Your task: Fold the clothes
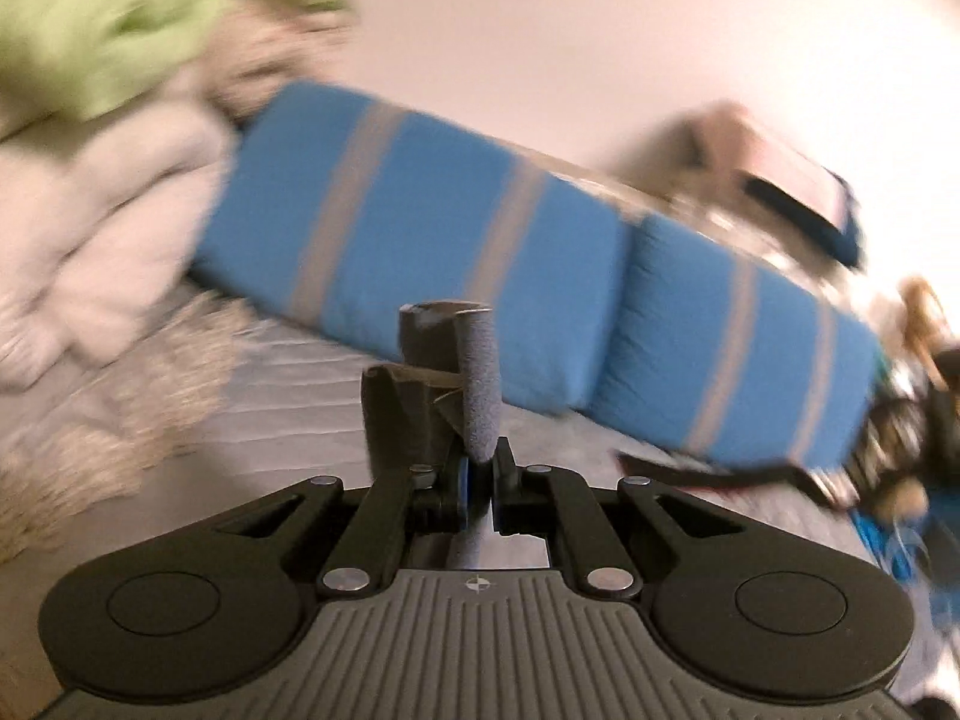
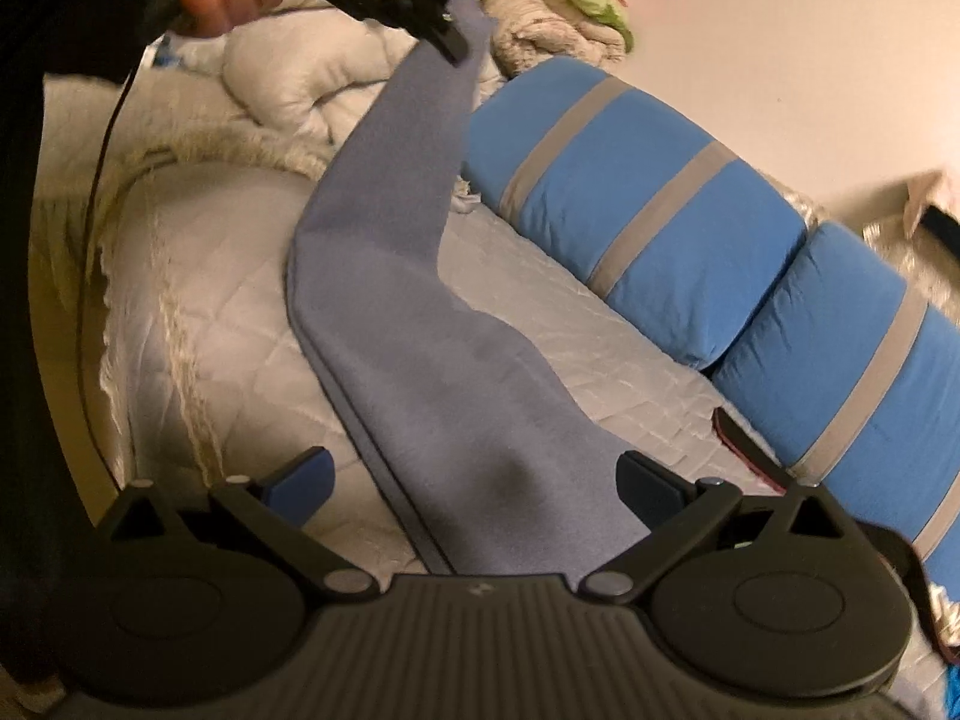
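Left gripper (image 2: 453, 39) pinches grey garment (image 2: 420, 312) end; long axis runs toward spread right gripper (image 2: 477, 483).

Left wrist view smeared: green cloth (image 1: 120, 18) and box (image 1: 774, 162) indistinct; grey garment (image 2: 432, 324) runs under camera

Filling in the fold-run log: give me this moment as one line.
left gripper: shut on grey garment, end lifted | right gripper: open, garment between fingers | garment: draped over white bed cover | blue striped pillows beside

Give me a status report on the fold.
Left gripper shut on garment, lifting one end. Right gripper open, garment between its fingers. Blue pillows alongside, not in the way.
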Tool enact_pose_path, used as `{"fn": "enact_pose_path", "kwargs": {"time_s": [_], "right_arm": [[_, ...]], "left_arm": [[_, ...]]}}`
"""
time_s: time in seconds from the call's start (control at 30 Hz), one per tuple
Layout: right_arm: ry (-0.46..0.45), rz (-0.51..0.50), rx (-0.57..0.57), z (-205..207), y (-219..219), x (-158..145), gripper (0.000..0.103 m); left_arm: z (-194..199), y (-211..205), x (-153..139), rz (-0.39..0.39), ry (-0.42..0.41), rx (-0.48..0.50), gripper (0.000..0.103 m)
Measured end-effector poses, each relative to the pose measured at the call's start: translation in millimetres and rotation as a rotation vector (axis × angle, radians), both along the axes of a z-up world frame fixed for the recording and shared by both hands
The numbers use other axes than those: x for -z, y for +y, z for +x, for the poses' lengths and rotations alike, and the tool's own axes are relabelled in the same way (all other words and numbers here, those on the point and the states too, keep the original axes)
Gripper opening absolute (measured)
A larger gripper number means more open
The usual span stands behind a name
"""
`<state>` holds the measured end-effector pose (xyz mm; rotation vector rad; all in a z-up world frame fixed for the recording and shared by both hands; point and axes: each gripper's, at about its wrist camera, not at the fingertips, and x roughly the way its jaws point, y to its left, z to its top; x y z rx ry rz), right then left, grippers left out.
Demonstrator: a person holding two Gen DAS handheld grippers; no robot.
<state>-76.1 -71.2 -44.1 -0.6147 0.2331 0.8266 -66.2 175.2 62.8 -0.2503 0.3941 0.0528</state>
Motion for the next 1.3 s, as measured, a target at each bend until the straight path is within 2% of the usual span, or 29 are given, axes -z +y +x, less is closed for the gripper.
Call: {"fn": "enact_pose_path", "kwargs": {"time_s": [0.17, 0.23, 0.3, 0.4, 0.5, 0.7, 0.77, 0.83, 0.93, 1.07, 1.3], "right_arm": [[0.032, 0.049, 0.042, 13, -12, -9, 0.103], [0.051, 0.060, 0.062, 18, -15, -10, 0.103], [0.065, 0.065, 0.079, 22, -17, -10, 0.103], [0.038, 0.046, 0.089, 23, -18, -9, 0.103], [0.028, 0.039, 0.098, 25, -18, -8, 0.103], [0.020, 0.037, 0.094, 23, -15, -6, 0.103], [0.021, 0.044, 0.109, 26, -16, -6, 0.103], [0.029, 0.058, 0.130, 30, -17, -7, 0.103], [0.069, 0.104, 0.169, 39, -19, -10, 0.103], [0.147, 0.196, 0.193, 61, -21, -17, 0.103], [0.246, 0.277, 0.281, 117, -22, -23, 0.103]], "left_arm": [[7, -70, 9, 0.106, 0.053, 0.186, 0.007], [14, -87, 21, 0.131, 0.102, 0.279, 0.013], [18, -91, 29, 0.113, 0.117, 0.343, 0.041], [23, -92, 37, 0.083, 0.117, 0.410, 0.051], [28, -80, 35, 0.092, 0.101, 0.381, 0.068], [41, -53, 52, 0.175, 0.110, 0.241, 0.070], [45, -46, 63, 0.222, 0.153, 0.147, 0.070], [53, -39, 75, 0.257, 0.229, 0.068, 0.070], [59, -27, 86, 0.274, 0.271, 0.044, 0.070], [68, -27, 92, 0.333, 0.295, 0.020, 0.070], [70, -35, 105, 0.407, 0.370, 0.071, 0.070]]}}
